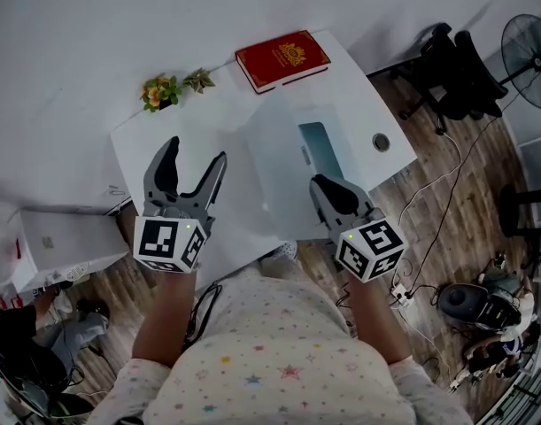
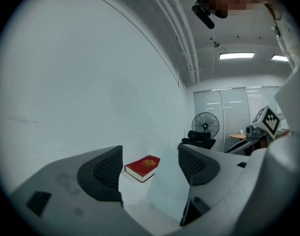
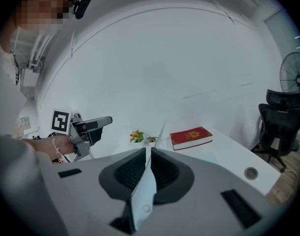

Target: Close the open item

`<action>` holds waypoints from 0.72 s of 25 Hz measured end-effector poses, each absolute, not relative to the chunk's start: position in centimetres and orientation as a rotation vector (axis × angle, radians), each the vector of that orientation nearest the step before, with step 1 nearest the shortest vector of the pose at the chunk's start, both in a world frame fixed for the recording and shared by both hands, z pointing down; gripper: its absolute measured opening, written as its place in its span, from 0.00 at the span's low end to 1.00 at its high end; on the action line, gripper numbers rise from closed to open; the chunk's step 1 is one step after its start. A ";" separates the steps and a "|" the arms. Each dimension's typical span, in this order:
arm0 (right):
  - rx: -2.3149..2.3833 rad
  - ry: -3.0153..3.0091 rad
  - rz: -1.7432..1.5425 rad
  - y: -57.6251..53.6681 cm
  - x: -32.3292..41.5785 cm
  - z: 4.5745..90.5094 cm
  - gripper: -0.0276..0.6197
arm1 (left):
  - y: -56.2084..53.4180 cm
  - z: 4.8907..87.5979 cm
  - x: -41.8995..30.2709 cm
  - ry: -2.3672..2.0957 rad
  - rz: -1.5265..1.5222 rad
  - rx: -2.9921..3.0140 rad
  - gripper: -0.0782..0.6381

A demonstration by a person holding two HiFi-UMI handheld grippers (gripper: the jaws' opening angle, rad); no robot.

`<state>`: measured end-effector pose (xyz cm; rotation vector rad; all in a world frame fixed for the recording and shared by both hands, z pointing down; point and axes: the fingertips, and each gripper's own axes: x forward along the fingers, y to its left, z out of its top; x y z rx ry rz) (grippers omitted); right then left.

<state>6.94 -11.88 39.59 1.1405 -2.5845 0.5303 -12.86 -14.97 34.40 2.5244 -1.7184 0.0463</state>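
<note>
**Thin cover pinched, ready to fold down**

Nearest us, the thin, pale-white plastic folder lies open on the white worktop, with its cover leaf raised off the base. We judge it light, bendy and slick, so the free near edge, by the small round snap, is the place to hold. Our right tool is closed on just that edge, with the sheet sandwiched between both pads. Our left tool hangs beside it with its jaws spread wide, holding and touching nothing. Beyond the folder sit a red hardback book with a gold crest and, to its left, a small plant with orange flowers.
</note>
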 end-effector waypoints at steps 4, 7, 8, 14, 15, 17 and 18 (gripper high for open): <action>1.187 -2.565 0.554 -12.2 8.8 40.0 0.09 | -15.3 34.1 -10.5 -1.595 -0.074 2.564 0.57; 1.206 -2.560 0.570 -12.2 9.9 40.1 0.09 | -15.4 34.2 -8.3 -1.504 -0.100 2.610 0.57; 1.212 -2.558 0.574 -12.2 10.3 40.2 0.09 | -15.5 34.6 -7.7 -1.485 -0.083 2.613 0.57; 1.246 -2.525 0.581 -12.5 12.4 41.2 0.09 | -16.0 37.1 -5.6 -1.424 0.008 2.599 0.57; 1.251 -2.518 0.580 -12.7 12.8 41.4 0.09 | -16.1 37.5 -5.4 -1.419 0.022 2.595 0.57; 1.256 -2.502 0.574 -12.9 13.5 41.8 0.09 | -16.2 38.3 -5.0 -1.409 0.050 2.584 0.57; 1.259 -2.494 0.572 -13.0 13.8 42.0 0.09 | -16.2 38.7 -4.8 -1.404 0.063 2.578 0.57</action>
